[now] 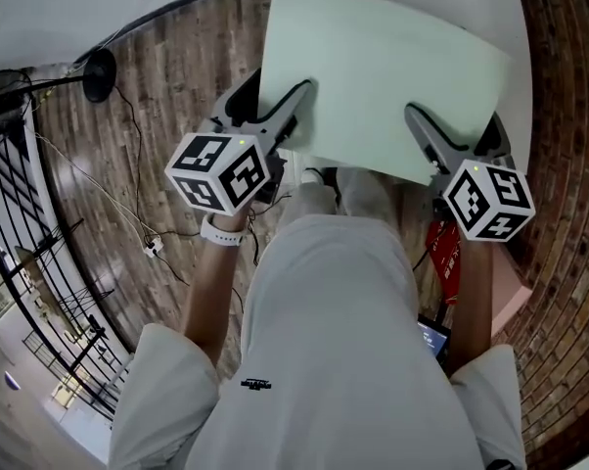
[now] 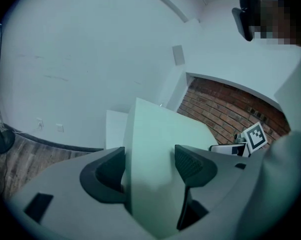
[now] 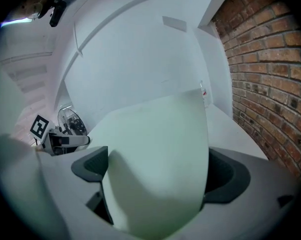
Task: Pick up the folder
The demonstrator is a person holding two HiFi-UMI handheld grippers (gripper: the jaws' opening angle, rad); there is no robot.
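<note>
Folder [image 1: 387, 76]: pale green, thin, plain-faced. It sits at 12 o'clock in the head view, held in the air in front of the person, with a white surface [image 1: 522, 57] behind it. Both claws carry it by its near edge.

Left gripper [image 1: 299, 98]: takes the near edge at about 8 o'clock of the sheet. Its jaws stand wide, yet the folder runs slantwise across the gap and bears on the dark pads [image 2: 112, 171]. I read this as pinched, not loose.

Right gripper [image 1: 417, 123]: takes the same edge at about 5 o'clock, well apart from the left hold. In its own view the sheet fills the whole gap from pad [image 3: 90, 166] to pad, bowed into a curve. I read this as clamped on the folder.

Handling, judged:
- Weight and stiffness: it looks light and flexible, since it bends where gripped.
- Surface: the smooth faces are probably slippery against the pads.
- Damage: it is unlikely to break, but a hard squeeze or a twist between the two holds could crease it.
- Grip: two spread holds on one edge suit it. A deeper bite and matched hand heights would keep the far edge from drooping or the leaves from falling open.
</note>
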